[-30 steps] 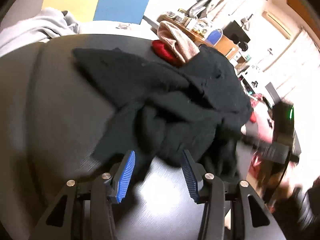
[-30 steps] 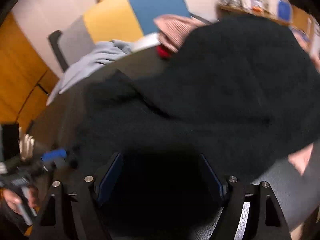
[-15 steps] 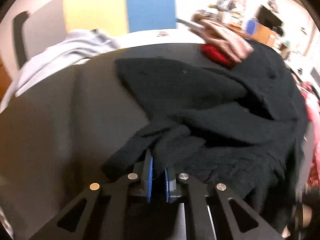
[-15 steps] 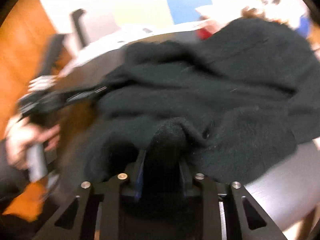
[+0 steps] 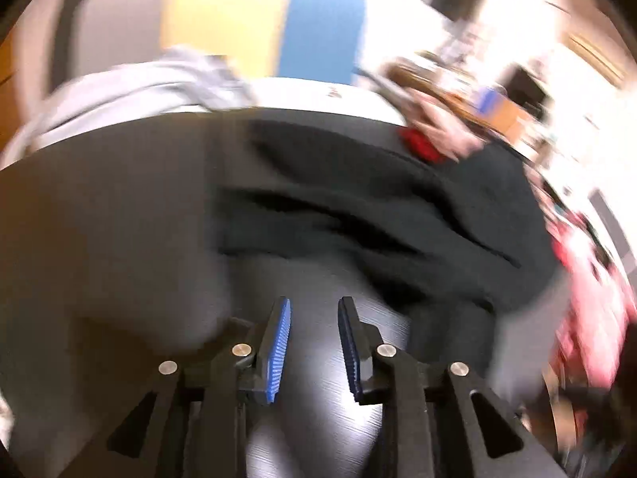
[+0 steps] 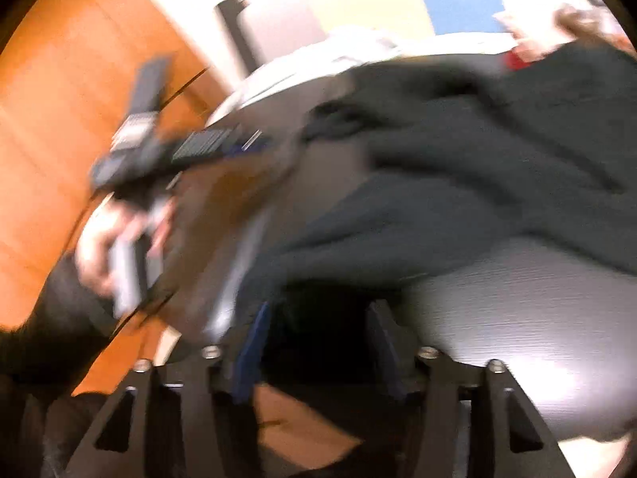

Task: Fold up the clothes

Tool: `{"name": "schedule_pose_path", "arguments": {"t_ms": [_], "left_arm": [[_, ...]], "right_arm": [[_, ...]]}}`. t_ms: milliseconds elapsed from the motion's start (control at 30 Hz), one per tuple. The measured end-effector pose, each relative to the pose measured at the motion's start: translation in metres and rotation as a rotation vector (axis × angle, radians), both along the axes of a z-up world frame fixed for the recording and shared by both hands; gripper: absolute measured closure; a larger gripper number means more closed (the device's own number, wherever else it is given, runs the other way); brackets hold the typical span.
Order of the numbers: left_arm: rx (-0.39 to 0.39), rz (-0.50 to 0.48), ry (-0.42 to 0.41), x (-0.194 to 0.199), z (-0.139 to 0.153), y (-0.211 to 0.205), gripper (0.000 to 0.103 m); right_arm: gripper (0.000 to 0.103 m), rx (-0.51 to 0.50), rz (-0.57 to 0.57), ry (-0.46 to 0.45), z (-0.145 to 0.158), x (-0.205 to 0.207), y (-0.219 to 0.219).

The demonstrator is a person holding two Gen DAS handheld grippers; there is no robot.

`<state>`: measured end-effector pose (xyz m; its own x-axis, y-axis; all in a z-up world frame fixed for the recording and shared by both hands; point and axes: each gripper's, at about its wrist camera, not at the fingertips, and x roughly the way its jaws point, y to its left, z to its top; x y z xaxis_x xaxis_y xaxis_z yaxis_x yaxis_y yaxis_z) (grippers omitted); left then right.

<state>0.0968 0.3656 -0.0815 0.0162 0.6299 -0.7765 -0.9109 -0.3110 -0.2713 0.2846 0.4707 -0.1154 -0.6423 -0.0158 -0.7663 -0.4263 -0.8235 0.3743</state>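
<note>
Grey garment [image 5: 131, 87]: lies bunched at the far left edge of the table, well apart from both tools; soft, light-looking cloth.
Left gripper [image 5: 313, 342]: its blue-ribbed jaws stand a narrow gap apart with nothing between them, over bare table just short of the black cloth.
Dark table [image 5: 99, 239]: smooth, glossy top; cloth should slide easily on it.
Black sweater [image 5: 378, 215]: the task's thing, spread in loose, rumpled folds across the middle and right of the table, its right side reaching the table's edge. It is not in a neat fold.
Handling, as a judgement: thick, fuzzy knit, limp and fairly heavy for cloth; not fragile, not slippery in ribbed pads, but it will sag and drag.
Where to hold: a near hem or a sleeve end, pinching one layer at an edge, not the heaped middle.
Red and pink items [image 5: 434, 135]: small cloths touching the sweater's far edge.
Right gripper [image 6: 318, 342]: jaws wide apart, near the sweater's near edge; blur and shadow hide whether any cloth lies between them.
Containers: none that the blur lets me tell.
</note>
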Motion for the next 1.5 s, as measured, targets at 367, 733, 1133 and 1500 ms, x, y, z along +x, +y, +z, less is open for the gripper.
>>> {"name": "schedule_pose_path", "arguments": {"t_ms": [367, 733, 1133, 1500], "left_arm": [[-0.103, -0.322, 0.243, 0.131, -0.038, 0.014, 0.06], [-0.224, -0.045, 0.511, 0.059, -0.04, 0.008, 0.07], [-0.11, 0.606, 0.363, -0.104, 0.018, -0.104, 0.069], [-0.016, 0.363, 0.273, -0.051, -0.013, -0.09, 0.065]], "right_arm": [[0.013, 0.371, -0.201, -0.308, -0.017, 0.022, 0.149], [0.0, 0.146, -0.007, -0.409, -0.024, -0.009, 0.089], [0.001, -0.4, 0.352, 0.036, -0.007, -0.125, -0.047], [0.001, 0.124, -0.037, -0.02, 0.035, -0.111, 0.052]]}}
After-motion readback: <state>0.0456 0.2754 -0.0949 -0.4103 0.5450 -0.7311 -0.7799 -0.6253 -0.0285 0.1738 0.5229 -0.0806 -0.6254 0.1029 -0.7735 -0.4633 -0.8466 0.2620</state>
